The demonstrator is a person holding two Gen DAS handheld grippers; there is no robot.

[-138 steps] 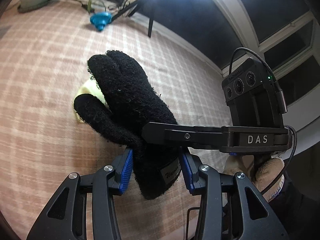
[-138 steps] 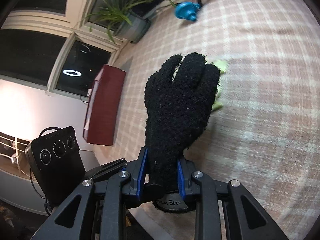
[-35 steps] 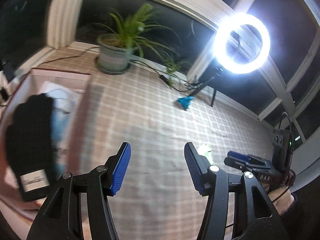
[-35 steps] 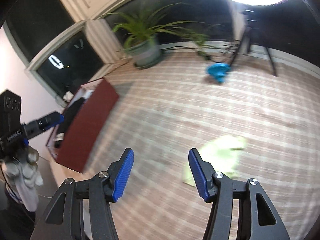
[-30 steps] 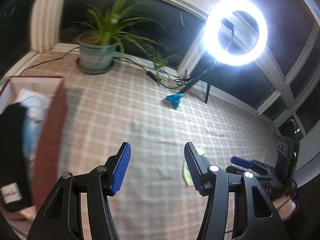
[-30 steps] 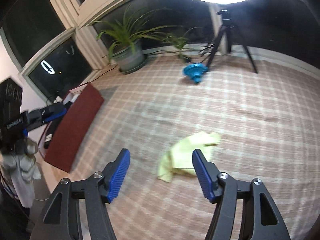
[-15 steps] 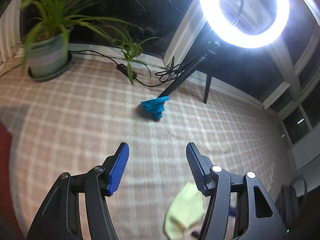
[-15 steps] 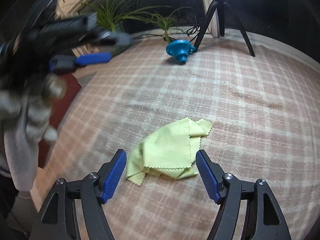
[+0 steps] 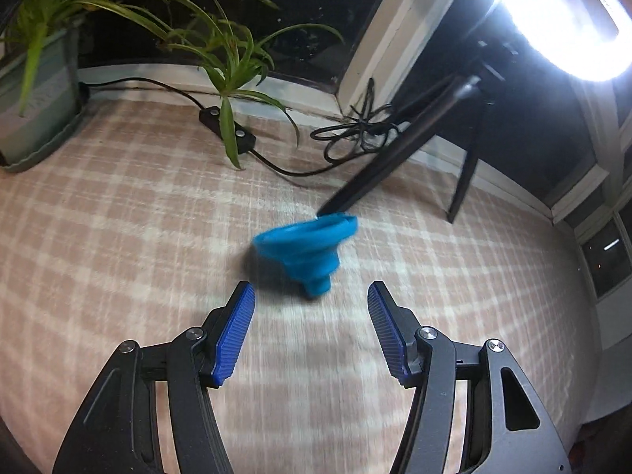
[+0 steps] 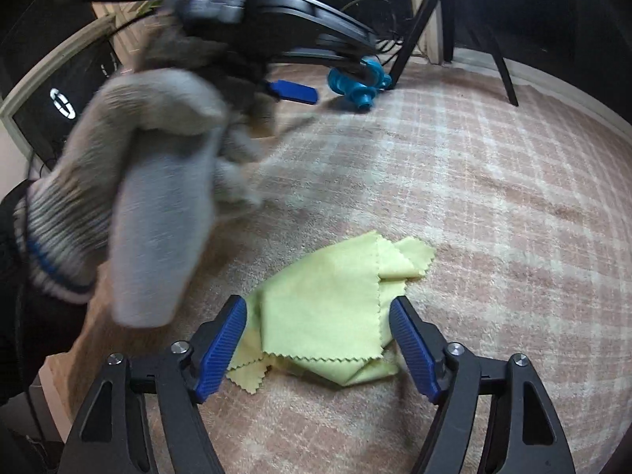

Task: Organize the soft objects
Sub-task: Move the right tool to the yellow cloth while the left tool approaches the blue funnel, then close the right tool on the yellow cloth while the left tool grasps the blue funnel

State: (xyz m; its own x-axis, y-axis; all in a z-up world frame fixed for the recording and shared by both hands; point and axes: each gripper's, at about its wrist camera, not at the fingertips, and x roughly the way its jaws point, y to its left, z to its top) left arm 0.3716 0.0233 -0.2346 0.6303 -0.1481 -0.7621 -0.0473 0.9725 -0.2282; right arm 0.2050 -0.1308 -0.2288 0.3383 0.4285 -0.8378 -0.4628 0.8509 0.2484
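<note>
The right gripper [image 10: 318, 339], jaws just widened, hangs spread over the crumpled yellow-green cloth with pinked edges [image 10: 335, 316] on the pink plaid carpet [image 10: 493, 197], pads not pressing it. The left gripper [image 9: 310, 326] stands spread and empty, the blue collapsible funnel [image 9: 308, 249] at its twelve o'clock.

left wrist: looking steeply down past its tool [image 9: 310, 331] at the plaid rug [image 9: 118, 237], funnel [image 9: 306, 247] close at 12 o'clock | right wrist: looking steeply down, cloth [image 10: 328, 312] very near | shared: funnel [image 10: 355, 83], rug [image 10: 493, 197], tripod legs [image 9: 466, 173]
</note>
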